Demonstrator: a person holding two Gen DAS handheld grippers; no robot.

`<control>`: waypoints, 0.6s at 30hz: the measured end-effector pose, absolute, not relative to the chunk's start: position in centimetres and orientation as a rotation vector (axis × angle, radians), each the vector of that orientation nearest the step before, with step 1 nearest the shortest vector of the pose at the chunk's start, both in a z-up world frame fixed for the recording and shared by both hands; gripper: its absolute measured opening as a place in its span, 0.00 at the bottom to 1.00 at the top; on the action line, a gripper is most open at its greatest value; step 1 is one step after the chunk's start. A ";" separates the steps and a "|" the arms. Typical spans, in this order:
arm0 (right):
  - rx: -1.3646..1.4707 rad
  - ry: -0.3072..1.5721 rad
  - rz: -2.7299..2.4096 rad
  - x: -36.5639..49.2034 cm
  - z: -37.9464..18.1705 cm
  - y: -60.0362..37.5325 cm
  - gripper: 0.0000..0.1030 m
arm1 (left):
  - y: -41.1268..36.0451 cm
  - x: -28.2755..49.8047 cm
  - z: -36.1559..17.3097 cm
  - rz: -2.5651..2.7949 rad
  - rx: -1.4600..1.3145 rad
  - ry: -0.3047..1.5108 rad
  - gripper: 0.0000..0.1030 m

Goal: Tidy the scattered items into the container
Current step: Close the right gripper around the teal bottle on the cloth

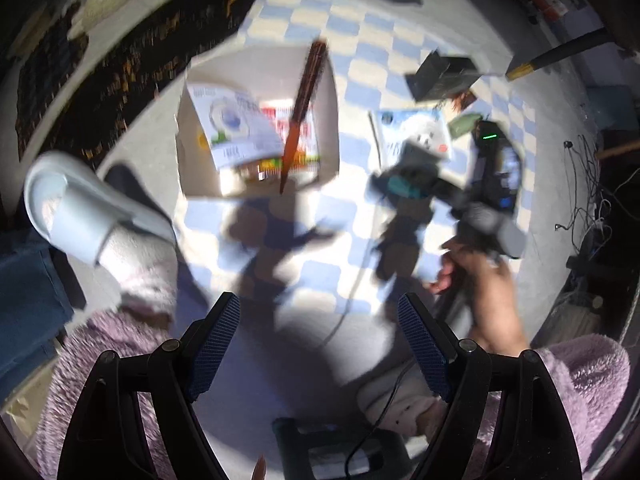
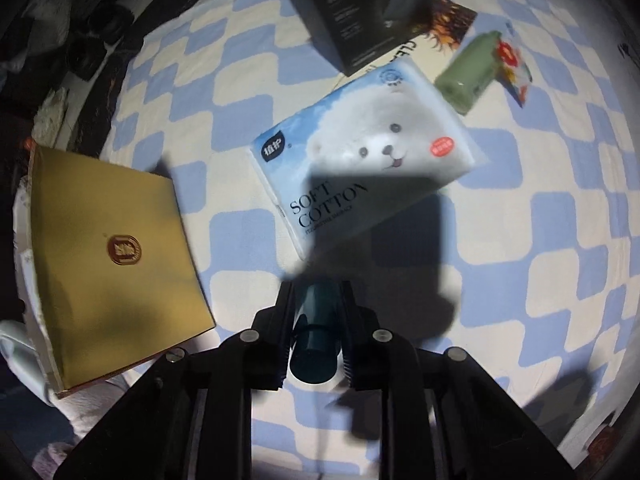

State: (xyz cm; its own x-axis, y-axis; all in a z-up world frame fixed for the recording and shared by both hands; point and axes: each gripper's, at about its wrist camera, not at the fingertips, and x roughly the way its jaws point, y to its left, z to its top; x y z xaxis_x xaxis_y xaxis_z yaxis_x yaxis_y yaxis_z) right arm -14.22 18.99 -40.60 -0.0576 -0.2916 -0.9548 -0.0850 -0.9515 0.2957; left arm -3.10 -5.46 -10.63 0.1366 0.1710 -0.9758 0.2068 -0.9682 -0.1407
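Observation:
An open cardboard box (image 1: 332,120) sits on the blue and cream checked cloth (image 1: 304,272); it holds a white packet (image 1: 236,124) and a colourful packet. A long brown brush (image 1: 304,104) is blurred over the box's right side. My left gripper (image 1: 320,344) is open and empty, high above the cloth. My right gripper (image 2: 318,292) is shut on a teal cylinder (image 2: 316,344), above a bear-print tissue pack (image 2: 360,152). The right gripper also shows in the left wrist view (image 1: 400,188), right of the box. The box's gold side (image 2: 116,248) shows at left.
A black box (image 2: 360,4), a green bottle (image 2: 468,76) and a small colourful packet (image 2: 516,68) lie beyond the tissue pack. A slippered foot (image 1: 84,208) rests left of the box. Cables (image 1: 588,208) lie at the right.

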 end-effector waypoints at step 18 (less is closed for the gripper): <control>1.710 -1.104 -1.802 -8.3 -24.5 23.3 0.21 | -4.0 -2.7 -13.5 -2.226 2.302 0.349 0.78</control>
